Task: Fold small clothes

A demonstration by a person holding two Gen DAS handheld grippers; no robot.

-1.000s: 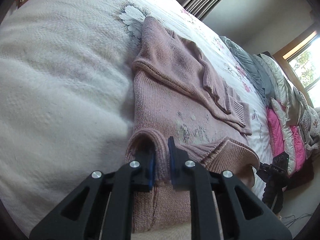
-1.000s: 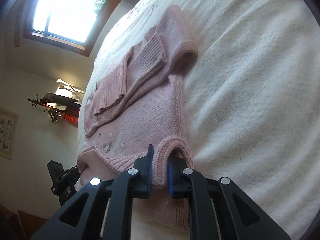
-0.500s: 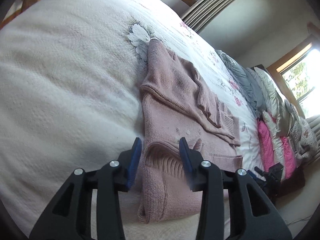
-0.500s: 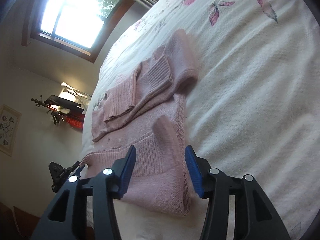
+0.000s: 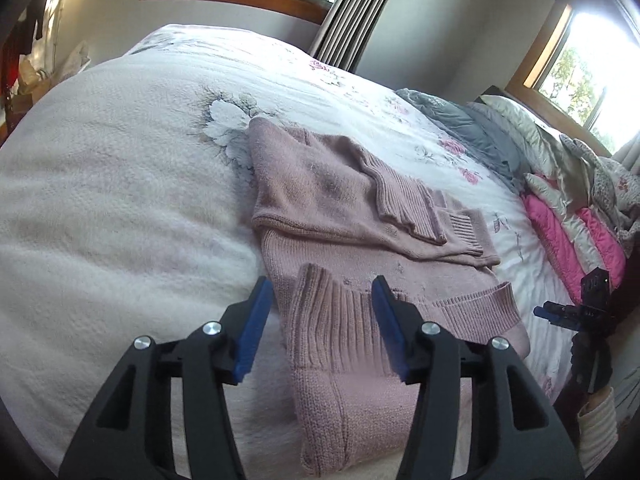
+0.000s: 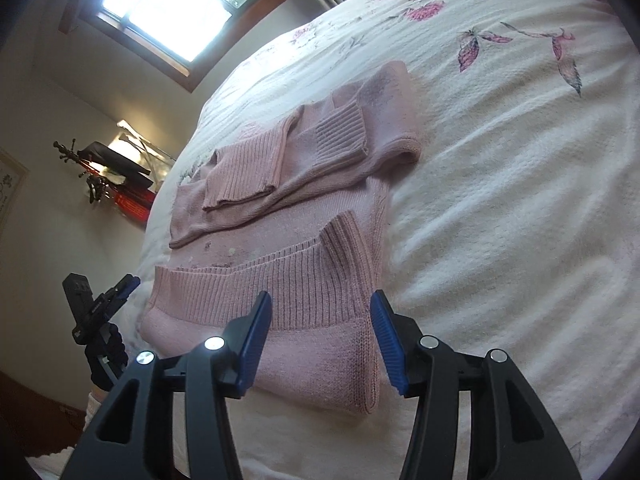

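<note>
Sweater (image 5: 332, 216) – pink knit – lies flat on the white bedspread (image 5: 120, 200), sleeves crossed over its chest and the ribbed hem (image 5: 340, 320) turned up over the lower body w/ its corner at the near edge. That looks like a part-made fold: sleeves tucked in first so the bundle stays narrow, hem brought up to start shortening it. Left gripper (image 5: 322, 326) sits just above the hem's near corner, fingers wide apart, blue pads (image 5: 256, 320) either side of the ribbing and not pinching it – nothing held. Right gripper (image 6: 320, 334) is at the hem's other corner (image 6: 344, 280), also spread wide, pads flanking the knit w/o contact, holding nothing. Both sit at the hem end of the sweater, probably bc the next fold starts there. Far beyond the sweater, a pile of pink and grey bedding (image 5: 560, 200).
</note>
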